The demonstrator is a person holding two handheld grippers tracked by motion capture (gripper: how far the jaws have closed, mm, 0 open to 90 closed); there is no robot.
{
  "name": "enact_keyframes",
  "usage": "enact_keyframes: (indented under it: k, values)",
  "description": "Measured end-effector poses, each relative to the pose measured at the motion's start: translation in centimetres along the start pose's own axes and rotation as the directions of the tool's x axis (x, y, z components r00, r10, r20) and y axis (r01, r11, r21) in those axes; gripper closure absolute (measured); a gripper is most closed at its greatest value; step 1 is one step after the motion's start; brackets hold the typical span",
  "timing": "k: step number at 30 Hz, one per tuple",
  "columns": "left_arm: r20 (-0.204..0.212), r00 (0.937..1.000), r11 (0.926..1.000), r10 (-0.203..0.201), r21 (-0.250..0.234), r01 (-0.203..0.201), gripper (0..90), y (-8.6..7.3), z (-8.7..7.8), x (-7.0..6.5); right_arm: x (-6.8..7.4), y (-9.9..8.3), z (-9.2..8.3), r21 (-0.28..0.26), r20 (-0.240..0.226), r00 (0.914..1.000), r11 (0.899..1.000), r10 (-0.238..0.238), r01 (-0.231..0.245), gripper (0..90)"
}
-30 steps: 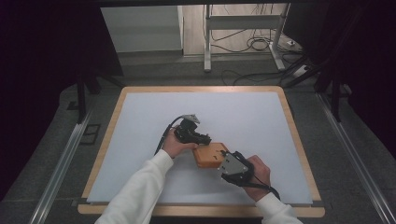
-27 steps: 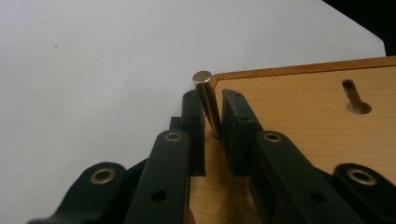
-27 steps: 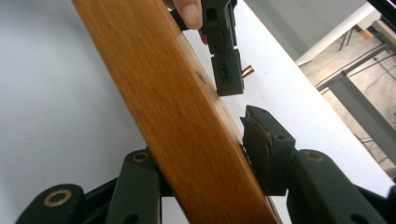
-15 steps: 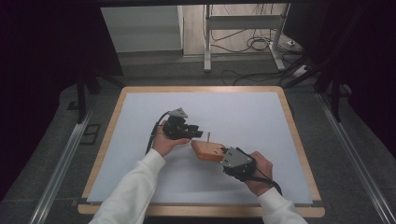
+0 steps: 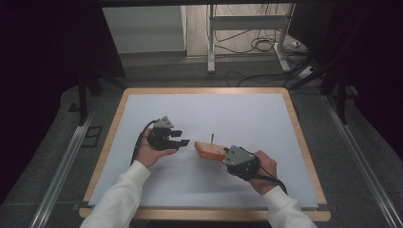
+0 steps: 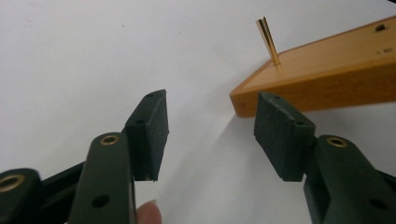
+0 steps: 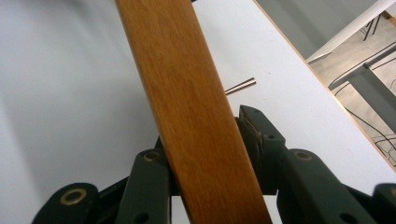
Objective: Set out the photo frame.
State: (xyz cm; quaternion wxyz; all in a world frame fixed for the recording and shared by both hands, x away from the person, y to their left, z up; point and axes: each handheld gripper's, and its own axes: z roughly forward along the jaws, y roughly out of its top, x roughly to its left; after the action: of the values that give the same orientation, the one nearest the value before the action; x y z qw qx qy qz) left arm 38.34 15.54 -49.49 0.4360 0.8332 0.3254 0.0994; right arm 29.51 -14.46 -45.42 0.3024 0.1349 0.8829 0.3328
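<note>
The wooden block (image 5: 209, 150) sat just below the middle of the high view, lifted a little off the white tabletop (image 5: 266, 118), with the right gripper (image 5: 227, 157) clamped on its near end and a thin brass pin (image 5: 212, 139) standing up from its top. The left gripper (image 5: 186, 141) was just left of the block, and its fingers (image 6: 149, 133) had just been opening, so they stood apart with nothing between them. To do this step well, the right hand should have kept the block steady and level so the pin stayed up, while the left gripper kept clear of the pin.
</note>
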Motion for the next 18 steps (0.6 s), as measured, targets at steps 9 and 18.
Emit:
enact_keyframes:
  k: [9, 18]
  values:
    - [-0.047, 0.9988, 0.9995, 0.018, 0.027, -0.017, 38.8, -1.9, -0.3, -1.1, -0.4, 0.3, 0.1, 0.012, -0.021, 0.9998, 1.0, -0.008, 0.008, 66.3]
    - [-0.079, 0.9967, 0.9989, -0.019, 0.041, 0.022, 38.0, -3.4, -0.9, -0.3, -1.2, 0.9, -0.3, 0.007, -0.04, 0.9991, 1.0, -0.016, 0.017, 71.8]
